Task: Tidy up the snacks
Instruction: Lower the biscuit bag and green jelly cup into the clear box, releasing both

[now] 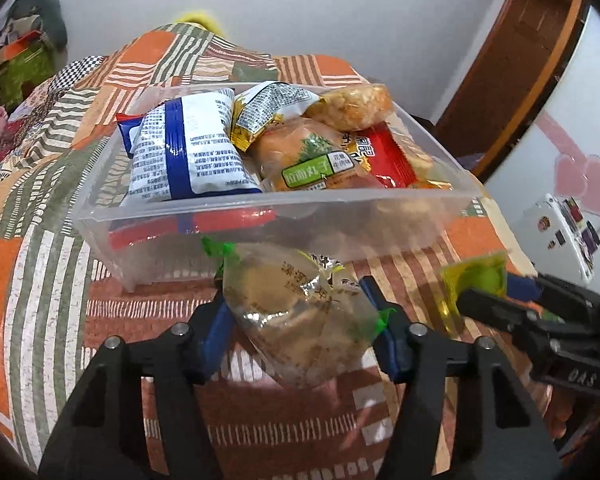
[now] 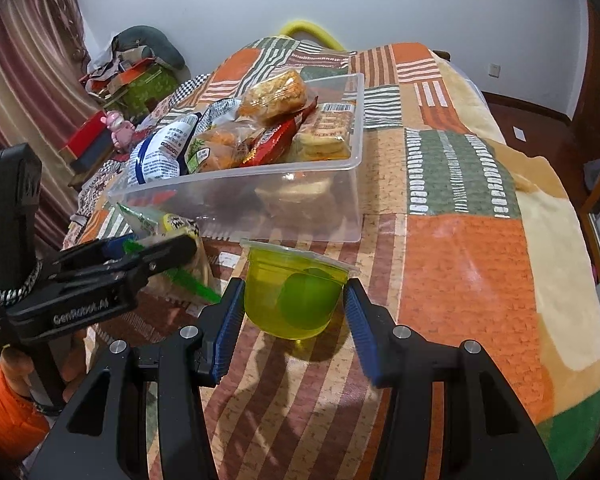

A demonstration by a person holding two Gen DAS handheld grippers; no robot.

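Observation:
A clear plastic bin (image 1: 260,216) (image 2: 324,200) on the patchwork bedspread holds several snack packets, among them a blue and white bag (image 1: 180,148) and a red packet (image 1: 388,152). My left gripper (image 1: 300,316) is shut on a clear packet of brown pastry (image 1: 296,320), just in front of the bin's near wall. My right gripper (image 2: 294,300) is shut on a yellow-green jelly cup (image 2: 296,292), held just above the bedspread, near the bin. The cup also shows in the left wrist view (image 1: 476,280). The left gripper (image 2: 148,256) with its packet shows at left in the right wrist view.
The bedspread (image 2: 480,260) stretches wide to the right of the bin. Clutter, boxes and a pink toy (image 2: 120,128) lie beyond the bed's left edge by a curtain. A white fridge (image 1: 560,220) and a wooden door frame stand at right.

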